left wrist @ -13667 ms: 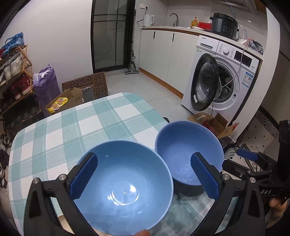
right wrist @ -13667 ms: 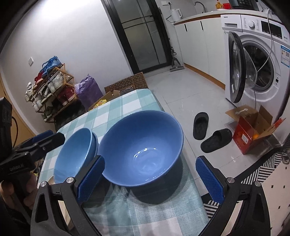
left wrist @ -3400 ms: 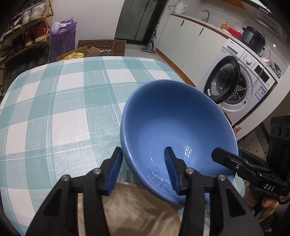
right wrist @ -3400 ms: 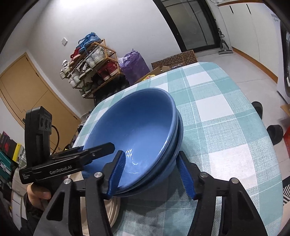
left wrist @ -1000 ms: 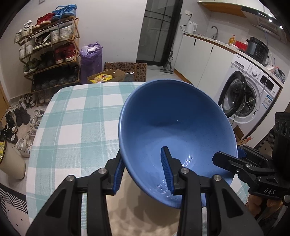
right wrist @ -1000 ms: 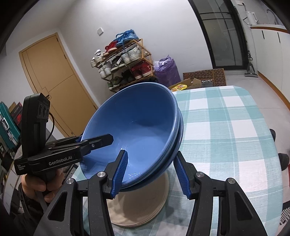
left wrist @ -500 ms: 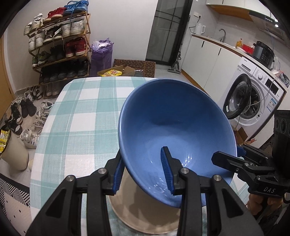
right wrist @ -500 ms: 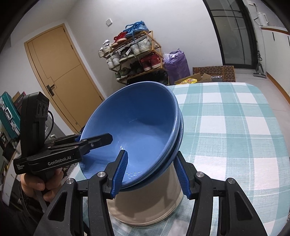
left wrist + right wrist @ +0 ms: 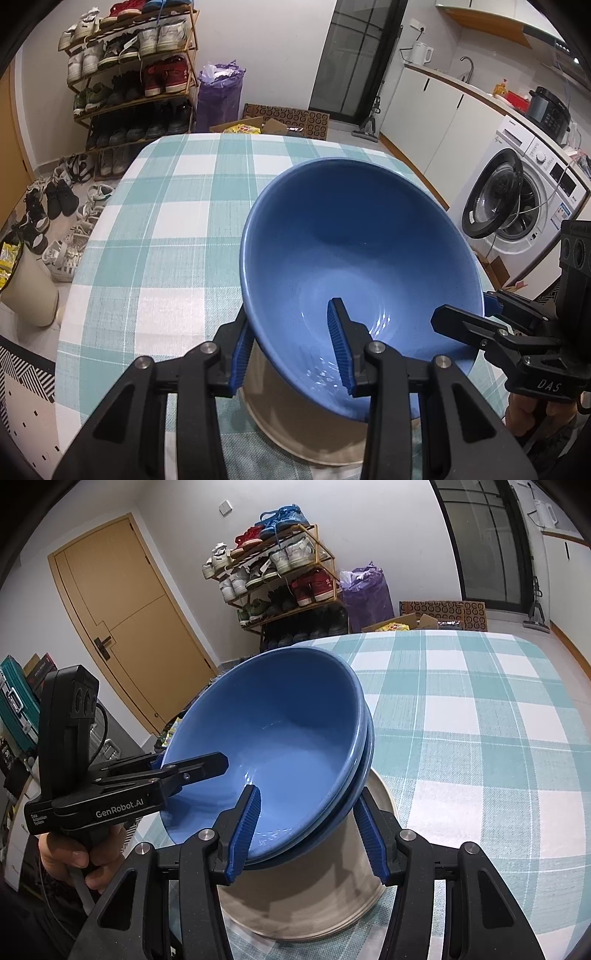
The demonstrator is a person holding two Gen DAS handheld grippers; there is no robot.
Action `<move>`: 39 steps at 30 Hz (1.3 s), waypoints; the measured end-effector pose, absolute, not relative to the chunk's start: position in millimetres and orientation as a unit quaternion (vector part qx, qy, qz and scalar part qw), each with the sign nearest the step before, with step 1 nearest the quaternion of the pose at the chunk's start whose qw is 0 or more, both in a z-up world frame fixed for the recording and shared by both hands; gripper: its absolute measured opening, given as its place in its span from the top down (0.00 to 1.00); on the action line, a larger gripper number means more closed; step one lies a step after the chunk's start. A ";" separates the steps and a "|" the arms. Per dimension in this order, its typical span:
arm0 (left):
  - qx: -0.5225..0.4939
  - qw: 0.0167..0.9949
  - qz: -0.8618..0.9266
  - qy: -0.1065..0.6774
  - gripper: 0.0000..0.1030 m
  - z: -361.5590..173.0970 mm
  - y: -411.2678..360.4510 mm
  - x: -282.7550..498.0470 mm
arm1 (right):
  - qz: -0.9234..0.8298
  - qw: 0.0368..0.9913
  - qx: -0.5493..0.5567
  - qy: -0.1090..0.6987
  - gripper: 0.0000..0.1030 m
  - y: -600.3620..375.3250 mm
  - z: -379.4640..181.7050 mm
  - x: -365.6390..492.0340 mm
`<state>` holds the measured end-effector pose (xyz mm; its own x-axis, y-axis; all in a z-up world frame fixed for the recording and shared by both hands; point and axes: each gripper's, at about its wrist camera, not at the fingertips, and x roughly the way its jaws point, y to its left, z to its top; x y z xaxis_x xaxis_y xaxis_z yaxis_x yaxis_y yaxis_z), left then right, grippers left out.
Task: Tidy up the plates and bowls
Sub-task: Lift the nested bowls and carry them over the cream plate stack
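Two wrist fisheyes, close over the stacked blue bowls (image 9: 354, 258)

Left view faces the washing machine (image 9: 517, 206); right view faces the door (image 9: 122, 627); both share bowls, checked worktop (image 9: 480, 720), shoe rack (image 9: 129, 74)
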<state>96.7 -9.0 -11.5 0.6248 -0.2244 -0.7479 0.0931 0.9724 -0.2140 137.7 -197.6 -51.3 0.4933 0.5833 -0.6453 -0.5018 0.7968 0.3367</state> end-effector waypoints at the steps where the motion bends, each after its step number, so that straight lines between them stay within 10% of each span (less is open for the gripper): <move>1: -0.079 0.897 -0.088 0.426 0.64 -13.2 -8.4 97.5 | 0.314 0.862 0.052 0.395 0.48 -197.0 -53.0 138.3; 39: -0.086 0.886 -0.103 0.443 0.51 -23.1 -6.0 102.6 | 0.317 0.854 0.063 0.407 0.46 -199.0 -59.3 142.9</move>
